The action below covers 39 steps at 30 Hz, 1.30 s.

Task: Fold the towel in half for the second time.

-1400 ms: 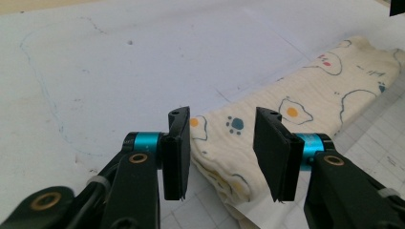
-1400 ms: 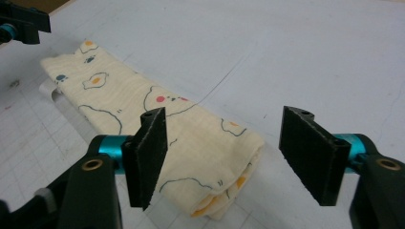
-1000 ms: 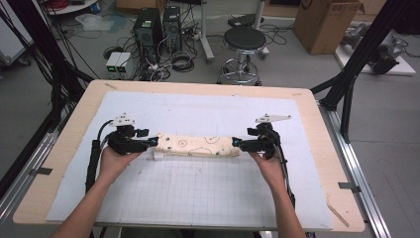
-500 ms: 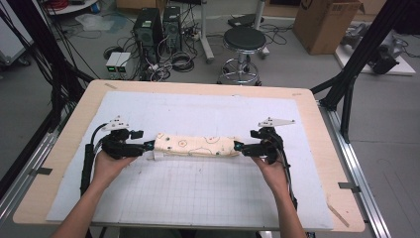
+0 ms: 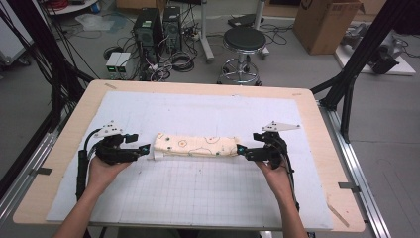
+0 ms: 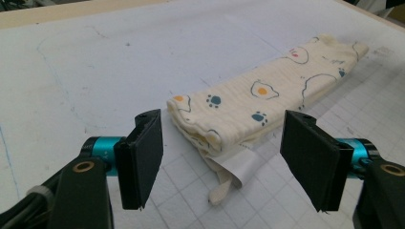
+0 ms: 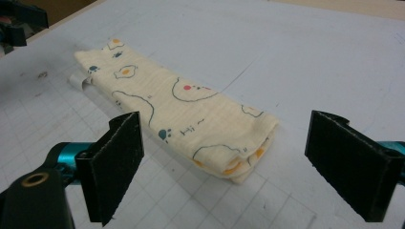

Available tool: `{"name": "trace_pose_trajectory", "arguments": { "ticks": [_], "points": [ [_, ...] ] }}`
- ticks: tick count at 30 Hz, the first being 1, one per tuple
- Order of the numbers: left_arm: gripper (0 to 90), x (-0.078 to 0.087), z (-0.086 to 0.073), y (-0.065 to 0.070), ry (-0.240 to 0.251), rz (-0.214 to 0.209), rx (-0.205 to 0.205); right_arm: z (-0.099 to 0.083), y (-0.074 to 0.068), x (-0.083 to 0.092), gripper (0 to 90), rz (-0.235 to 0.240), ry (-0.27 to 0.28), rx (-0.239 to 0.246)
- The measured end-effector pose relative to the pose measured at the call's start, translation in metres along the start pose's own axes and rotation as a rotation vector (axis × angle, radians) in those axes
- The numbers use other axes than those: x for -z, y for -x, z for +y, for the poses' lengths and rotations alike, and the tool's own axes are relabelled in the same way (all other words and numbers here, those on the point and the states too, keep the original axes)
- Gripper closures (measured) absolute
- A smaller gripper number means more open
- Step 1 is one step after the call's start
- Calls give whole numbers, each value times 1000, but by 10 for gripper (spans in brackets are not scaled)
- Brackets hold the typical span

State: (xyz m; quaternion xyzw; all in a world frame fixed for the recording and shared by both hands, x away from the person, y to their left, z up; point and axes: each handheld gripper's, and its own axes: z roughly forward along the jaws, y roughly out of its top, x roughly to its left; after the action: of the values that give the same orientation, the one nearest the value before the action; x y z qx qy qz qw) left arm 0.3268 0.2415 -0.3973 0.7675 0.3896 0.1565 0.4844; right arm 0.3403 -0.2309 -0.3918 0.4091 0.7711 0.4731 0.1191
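Lying folded into a long strip at the mat's [image 5: 198, 188] centre, the patterned cloth [image 5: 195, 145] has the left gripper [image 5: 143, 150] at its 9 o'clock end, jaws just opened wide, and the right gripper [image 5: 241, 150] at 3 o'clock, equally wide, both empty. Loosened layers and the dangling tag [image 6: 236, 169] may let the fold spring apart.

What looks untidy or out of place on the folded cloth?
A white tag sticks out from under the folded cloth at its end near the left hand-held gripper. Otherwise the cloth lies flat and neat on the mat.
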Motion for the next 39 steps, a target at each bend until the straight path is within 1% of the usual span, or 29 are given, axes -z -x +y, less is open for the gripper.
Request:
{"name": "trace_pose_trajectory", "arguments": {
  "ticks": [3,4,5,8,12,16,18,22,26,27,30,33,39],
  "points": [
    [311,3,0,4,2,1,-20,-5,0,1,124,-1,-2,7],
    [311,4,0,4,3,-1,-19,-7,0,2,124,0,-4,2],
    [311,5,-1,5,8,-1,-20,-8,0,3,124,-1,1,8],
    [310,6,-6,5,15,-1,-17,-13,0,5,124,-2,-7,3],
    [304,7,-14,3,14,13,-8,-19,0,7,124,-8,-12,6],
    [300,10,-19,4,22,4,-10,-25,-1,7,124,-14,-20,10],
    [299,11,-22,6,25,8,-14,-26,-3,8,124,-11,-30,7],
    [296,14,-29,7,13,11,-26,-29,-8,10,124,-14,-14,25],
    [285,17,-32,7,16,11,-27,-35,-10,13,124,-13,-15,25],
    [285,18,-33,8,13,10,-28,-36,-10,13,124,-15,-14,32],
    [283,21,-36,10,17,10,-32,-41,-10,15,123,-26,-12,27],
    [278,25,-38,11,17,10,-33,-45,-10,18,123,-26,-19,22],
    [270,30,-45,14,10,18,-38,-51,-14,25,122,-39,1,28]
  ]
}}
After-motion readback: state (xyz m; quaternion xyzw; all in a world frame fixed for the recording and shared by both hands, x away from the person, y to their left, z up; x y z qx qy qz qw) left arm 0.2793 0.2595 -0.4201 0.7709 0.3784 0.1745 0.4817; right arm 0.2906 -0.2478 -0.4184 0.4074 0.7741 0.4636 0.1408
